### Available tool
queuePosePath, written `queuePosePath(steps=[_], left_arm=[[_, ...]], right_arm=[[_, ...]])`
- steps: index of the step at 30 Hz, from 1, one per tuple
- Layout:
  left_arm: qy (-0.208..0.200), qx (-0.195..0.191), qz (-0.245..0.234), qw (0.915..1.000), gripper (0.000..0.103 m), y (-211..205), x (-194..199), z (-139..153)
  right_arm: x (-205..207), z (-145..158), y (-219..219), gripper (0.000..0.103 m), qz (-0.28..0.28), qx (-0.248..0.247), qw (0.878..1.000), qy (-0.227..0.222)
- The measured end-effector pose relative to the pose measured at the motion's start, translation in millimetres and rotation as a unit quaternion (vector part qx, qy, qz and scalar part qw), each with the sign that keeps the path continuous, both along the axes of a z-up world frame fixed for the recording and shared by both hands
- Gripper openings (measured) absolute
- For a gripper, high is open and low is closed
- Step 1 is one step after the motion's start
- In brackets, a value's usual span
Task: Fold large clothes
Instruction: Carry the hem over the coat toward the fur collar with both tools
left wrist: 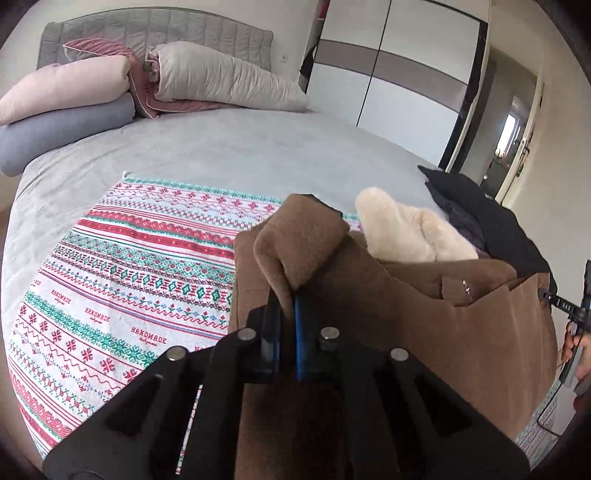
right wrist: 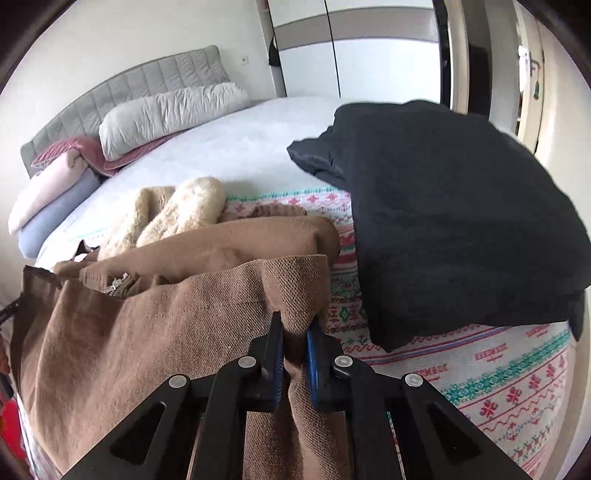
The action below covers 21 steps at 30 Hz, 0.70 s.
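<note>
The brown coat (right wrist: 155, 332) is clamped at one bunched edge by the left gripper (left wrist: 287, 301) and at another by the right gripper (right wrist: 295, 325), both closed on fabric. The held edge should be kept taut and level between the grippers and carried evenly over the coat body lying ahead on the patterned blanket (left wrist: 122, 266), beside the cream fleece (left wrist: 410, 232) and the dark garment (right wrist: 461, 206).

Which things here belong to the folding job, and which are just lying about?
In the job:
brown coat
left gripper, shut on the coat
right gripper, shut on the coat
patterned blanket under it

Lying about:
dark jacket
cream fleece
pillows
rolled bedding
headboard
wardrobe
</note>
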<state>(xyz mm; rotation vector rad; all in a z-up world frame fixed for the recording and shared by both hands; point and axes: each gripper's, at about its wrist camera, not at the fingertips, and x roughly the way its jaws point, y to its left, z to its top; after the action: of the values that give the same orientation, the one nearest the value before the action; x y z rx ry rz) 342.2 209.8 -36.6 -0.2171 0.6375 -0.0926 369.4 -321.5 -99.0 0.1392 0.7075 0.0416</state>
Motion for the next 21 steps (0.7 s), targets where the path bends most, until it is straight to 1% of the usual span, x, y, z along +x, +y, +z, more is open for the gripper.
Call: queuePosePath(steps=[3,5,7,8,10,12,14,16,19,21], left_arm=[[-0.043,-0.027,0.025,0.9984,0.007,6.6,-7.8,37.3],[-0.077,-0.022,0.036,0.9962,0.007,1.2,-7.0,61.7],[-0.113,-0.001,0.051,0.9922,0.007,-6.2,0.3,84.5],[-0.127,0.001,0.06,0.9901,0.007,-6.4,8.0,93.8],[-0.144,-0.006,0.081,0.9863,0.007,-3.1,27.0,108.8],[-0.152,-0.004,0.1,0.9833,0.007,-0.2,53.9,115.9],[-0.154,0.009,0.116,0.9812,0.007,-0.4,84.1,110.9],[-0.142,0.049,0.12,0.9814,0.007,-8.4,117.1,96.1],[-0.103,0.111,0.112,0.9821,0.008,-22.9,166.4,52.3],[-0.067,0.143,0.111,0.9812,0.008,-32.1,193.2,12.3]], right_arm=[[-19.3,35.4,2.9,0.009,-0.03,-0.02,0.998,-0.052],[-24.1,61.7,8.7,0.009,-0.046,-0.038,0.994,-0.086],[-22.1,89.6,16.5,0.009,-0.071,-0.061,0.987,-0.129],[-17.0,102.5,18.1,0.009,-0.085,-0.065,0.984,-0.145],[-0.1,126.3,16.9,0.009,-0.111,-0.058,0.978,-0.169],[27.9,140.3,15.9,0.009,-0.133,-0.052,0.974,-0.178],[62.3,143.1,16.1,0.009,-0.146,-0.058,0.972,-0.174],[98.4,133.9,16.7,0.009,-0.153,-0.07,0.973,-0.156],[154.4,95.3,21.7,0.009,-0.151,-0.112,0.976,-0.114],[186.2,56.2,27.0,0.01,-0.143,-0.136,0.977,-0.079]])
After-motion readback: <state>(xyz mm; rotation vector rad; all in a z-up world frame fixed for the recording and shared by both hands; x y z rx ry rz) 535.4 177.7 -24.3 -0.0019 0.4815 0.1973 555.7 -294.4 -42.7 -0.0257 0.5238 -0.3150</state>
